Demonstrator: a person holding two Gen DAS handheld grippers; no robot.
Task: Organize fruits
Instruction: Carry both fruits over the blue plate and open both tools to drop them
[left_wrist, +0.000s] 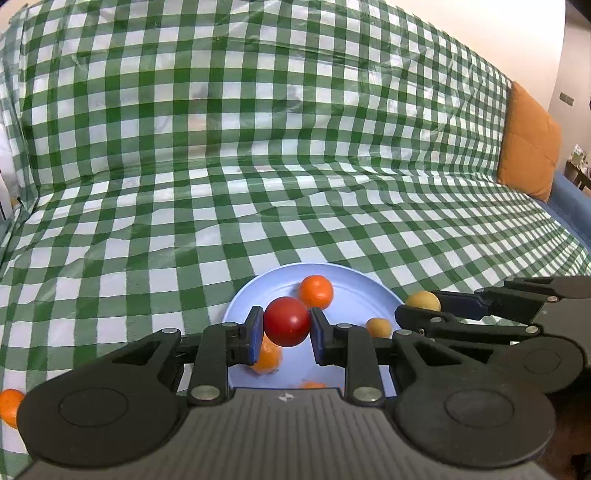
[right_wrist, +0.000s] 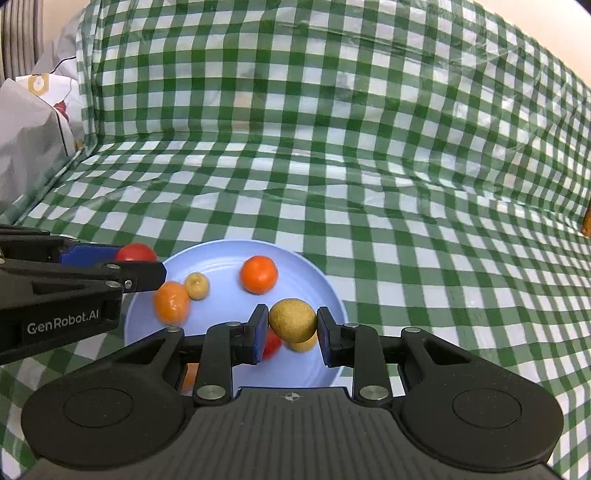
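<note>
Glossy plastic checked cloth (left_wrist: 258, 147); smooth blue plate (right_wrist: 221, 266); shiny red fruit (left_wrist: 287, 321).

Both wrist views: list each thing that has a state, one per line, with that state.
left gripper: shut on red fruit, above the plate.
right gripper: shut on yellow-brown fruit, above the plate.
blue plate: upright on the checked cloth, holding loose fruit.
orange fruit: resting on the plate, untouched.

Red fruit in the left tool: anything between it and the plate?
Nothing visible blocks it. The red fruit, held in the left tool, is already above the blue plate, with bare plate beside the orange fruit. The right tool, holding a yellow-brown fruit, stays off to the side.
</note>
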